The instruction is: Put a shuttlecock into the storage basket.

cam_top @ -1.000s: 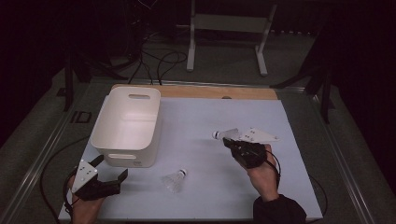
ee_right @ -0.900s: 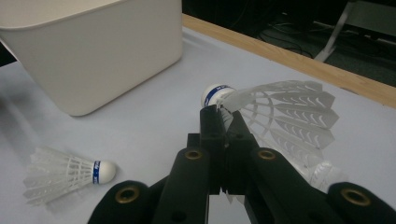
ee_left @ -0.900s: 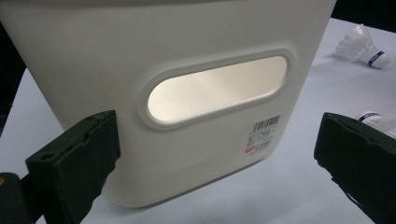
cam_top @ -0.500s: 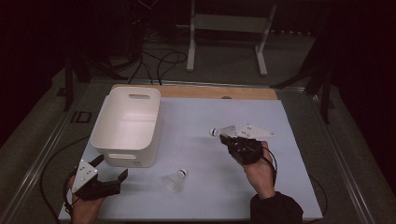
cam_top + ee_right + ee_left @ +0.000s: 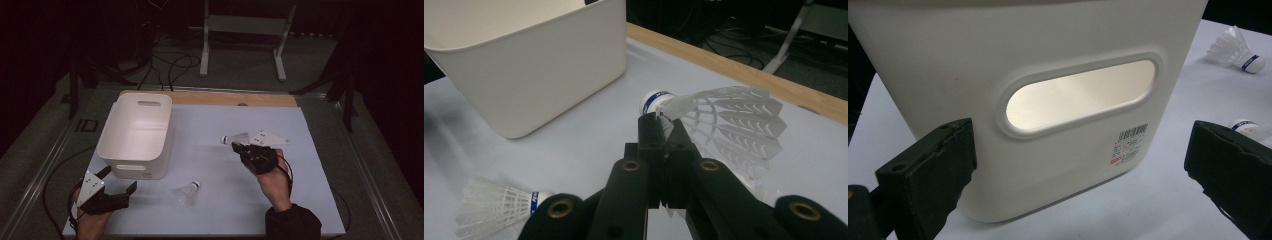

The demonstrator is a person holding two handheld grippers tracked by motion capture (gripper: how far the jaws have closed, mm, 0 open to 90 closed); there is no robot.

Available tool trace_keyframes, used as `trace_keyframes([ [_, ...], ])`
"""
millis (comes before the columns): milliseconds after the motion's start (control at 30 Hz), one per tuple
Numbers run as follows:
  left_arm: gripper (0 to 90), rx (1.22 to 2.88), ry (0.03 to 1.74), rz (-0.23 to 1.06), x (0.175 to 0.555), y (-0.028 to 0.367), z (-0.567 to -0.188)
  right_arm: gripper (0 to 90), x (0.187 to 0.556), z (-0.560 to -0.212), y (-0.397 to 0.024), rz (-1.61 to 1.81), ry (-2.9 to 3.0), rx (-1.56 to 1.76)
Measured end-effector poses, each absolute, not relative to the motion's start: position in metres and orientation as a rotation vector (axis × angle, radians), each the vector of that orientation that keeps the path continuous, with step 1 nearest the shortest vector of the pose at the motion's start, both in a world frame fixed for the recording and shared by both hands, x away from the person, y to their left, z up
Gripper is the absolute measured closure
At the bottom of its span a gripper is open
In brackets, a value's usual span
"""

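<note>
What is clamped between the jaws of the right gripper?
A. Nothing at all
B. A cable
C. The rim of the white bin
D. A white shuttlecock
D: in the right gripper view the right gripper is shut on the skirt of a white shuttlecock, held above the table, apart from the white bin.

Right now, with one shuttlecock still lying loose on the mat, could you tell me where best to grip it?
Probably pinch the loose shuttlecock across its feather skirt near the cork, coming from above: it lies on its side, cork towards the bin, much as the right gripper holds its own.
</note>
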State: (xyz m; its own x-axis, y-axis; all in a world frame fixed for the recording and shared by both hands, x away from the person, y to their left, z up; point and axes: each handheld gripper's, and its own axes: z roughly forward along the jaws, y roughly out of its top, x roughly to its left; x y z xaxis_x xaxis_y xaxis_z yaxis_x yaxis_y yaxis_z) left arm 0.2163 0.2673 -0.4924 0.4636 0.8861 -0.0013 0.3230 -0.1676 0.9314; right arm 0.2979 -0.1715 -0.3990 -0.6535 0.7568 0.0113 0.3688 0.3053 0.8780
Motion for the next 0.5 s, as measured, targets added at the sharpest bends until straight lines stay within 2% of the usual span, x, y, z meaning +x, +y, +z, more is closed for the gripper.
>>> trace_keyframes([
  [500,1.1,1.717,1.044,0.712,0.2163,0.2671,-0.4924,89.0,0.3002,-0.3920,-0.1624,1.310,2.170,0.982],
])
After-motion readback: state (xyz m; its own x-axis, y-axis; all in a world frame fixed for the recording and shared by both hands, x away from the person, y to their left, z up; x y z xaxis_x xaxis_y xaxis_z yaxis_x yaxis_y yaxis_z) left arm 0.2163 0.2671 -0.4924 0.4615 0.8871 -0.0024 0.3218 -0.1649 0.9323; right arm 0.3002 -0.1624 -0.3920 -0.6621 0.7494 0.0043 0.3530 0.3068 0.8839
